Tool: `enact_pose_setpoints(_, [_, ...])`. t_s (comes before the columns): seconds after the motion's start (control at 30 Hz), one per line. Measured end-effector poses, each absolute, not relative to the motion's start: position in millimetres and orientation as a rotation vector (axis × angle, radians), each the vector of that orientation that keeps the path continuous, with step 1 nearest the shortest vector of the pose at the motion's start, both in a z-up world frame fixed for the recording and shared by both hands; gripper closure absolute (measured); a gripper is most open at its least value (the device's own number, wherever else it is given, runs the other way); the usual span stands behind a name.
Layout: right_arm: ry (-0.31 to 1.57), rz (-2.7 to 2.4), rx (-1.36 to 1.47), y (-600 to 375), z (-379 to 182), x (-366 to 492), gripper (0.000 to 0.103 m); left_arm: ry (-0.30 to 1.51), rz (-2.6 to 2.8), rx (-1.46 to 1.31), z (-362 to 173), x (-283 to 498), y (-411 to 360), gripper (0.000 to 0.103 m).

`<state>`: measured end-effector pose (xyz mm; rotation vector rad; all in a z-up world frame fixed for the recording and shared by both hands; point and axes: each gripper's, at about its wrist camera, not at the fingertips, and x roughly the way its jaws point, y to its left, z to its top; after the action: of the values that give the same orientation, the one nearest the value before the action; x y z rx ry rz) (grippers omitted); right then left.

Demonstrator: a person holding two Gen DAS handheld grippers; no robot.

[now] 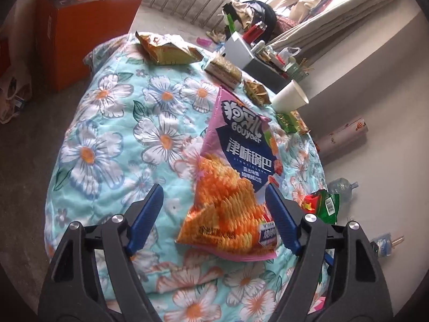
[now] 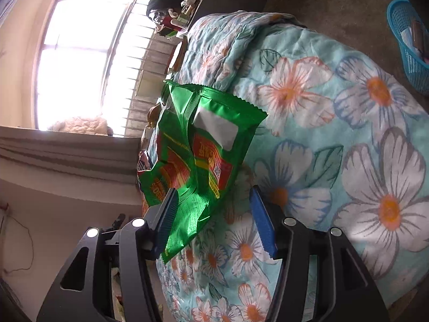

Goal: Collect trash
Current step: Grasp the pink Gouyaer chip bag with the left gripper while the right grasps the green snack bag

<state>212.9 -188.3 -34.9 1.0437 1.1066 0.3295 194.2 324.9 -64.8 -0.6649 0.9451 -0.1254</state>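
Note:
A pink and orange snack bag (image 1: 230, 177) lies on the floral quilt (image 1: 112, 123). My left gripper (image 1: 214, 201) is open, its blue fingers on either side of the bag's lower part. A green snack wrapper (image 2: 203, 150) stands crumpled on the quilt (image 2: 335, 139) in the right wrist view. My right gripper (image 2: 213, 201) is open around the wrapper's lower end, the left finger touching it. The same green wrapper (image 1: 323, 205) shows at the quilt's right edge in the left wrist view.
More trash lies farther on the quilt: a gold bag (image 1: 167, 49), a brown packet (image 1: 224, 69), small wrappers (image 1: 257, 91) and a white paper cup (image 1: 291, 98). An orange box (image 1: 83, 26) stands on the floor. A blue basket (image 2: 410, 43) is at the right.

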Motion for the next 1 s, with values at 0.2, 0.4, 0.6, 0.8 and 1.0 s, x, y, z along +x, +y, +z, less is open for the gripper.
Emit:
enact_pose_setpoints(0.2, [1.146, 0.355, 1.062, -180.3, -34.1, 203.0, 0.049, 1.061, -0.161, -0.691, -85.5, 221.1, 313.7, 0.038])
enact_pose_setpoints(0.4, [1.146, 0.327, 1.077, -163.4, -41.0, 220.6, 0.049, 1.074, -0.166, -0.633, -91.0, 221.8, 298.7, 0.055])
enact_pose_setpoints(0.6, [1.126, 0.297, 1.122, -148.7, -53.0, 234.4, 0.059, 1.051, -0.169, -0.570, -87.0, 216.6, 292.0, 0.076])
enact_pose_setpoints(0.8, [1.107, 0.277, 1.157, -147.0, -64.2, 237.0, 0.088, 0.998, -0.199, -0.515, -75.3, 200.7, 290.1, 0.085])
enact_pose_setpoints(1.0, [1.030, 0.361, 1.215, -158.5, -52.1, 225.7, 0.096, 0.940, -0.223, -0.525, -55.6, 182.2, 286.7, 0.089])
